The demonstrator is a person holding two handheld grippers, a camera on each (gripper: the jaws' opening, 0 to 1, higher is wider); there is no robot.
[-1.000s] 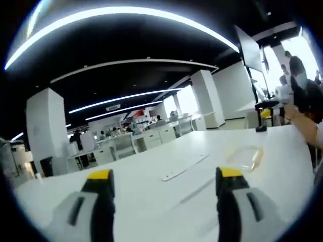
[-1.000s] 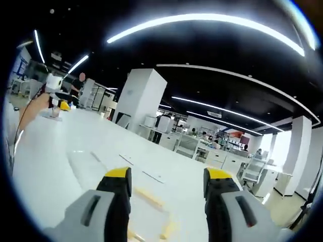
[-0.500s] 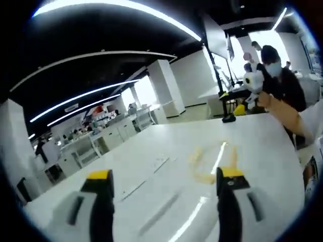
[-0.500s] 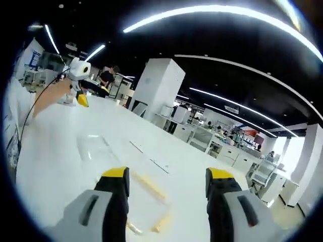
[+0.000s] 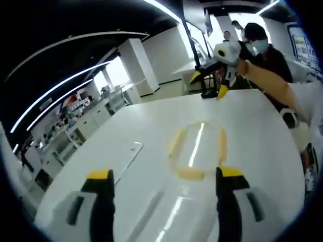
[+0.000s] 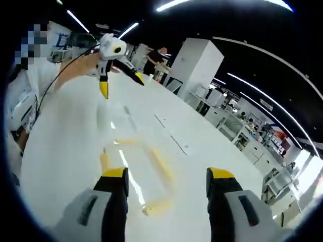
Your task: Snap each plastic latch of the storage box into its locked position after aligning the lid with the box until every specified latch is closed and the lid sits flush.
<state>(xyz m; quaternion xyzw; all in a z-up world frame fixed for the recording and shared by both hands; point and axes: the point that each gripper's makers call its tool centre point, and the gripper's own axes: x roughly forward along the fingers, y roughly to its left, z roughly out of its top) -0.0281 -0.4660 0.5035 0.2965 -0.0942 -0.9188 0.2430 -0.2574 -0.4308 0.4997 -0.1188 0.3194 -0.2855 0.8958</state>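
Note:
A clear storage box [image 5: 198,149] with yellow latches lies flat on the white table [image 5: 252,116]. It sits just beyond my left gripper [image 5: 165,175], whose jaws stand open and empty. In the right gripper view the same box [image 6: 132,169] lies just ahead of my open, empty right gripper [image 6: 168,174]. Each gripper also appears in the other's view, raised above the table's far side in a person's hand with its yellow tips apart: the right gripper [image 5: 209,84] and the left gripper [image 6: 121,84]. I cannot tell whether any latch is snapped down.
Thin cover strips [image 5: 128,156] lie flush in the tabletop beside the box. The table's rounded edge [image 5: 295,151] runs close to a person's body. Rows of desks and white pillars [image 6: 199,63] stand far behind. A masked person [image 5: 260,45] stands behind the table.
Both cameras have tipped down toward the table, so the box now sits larger and nearer between each pair of jaws. The opposite gripper has come further into each view.

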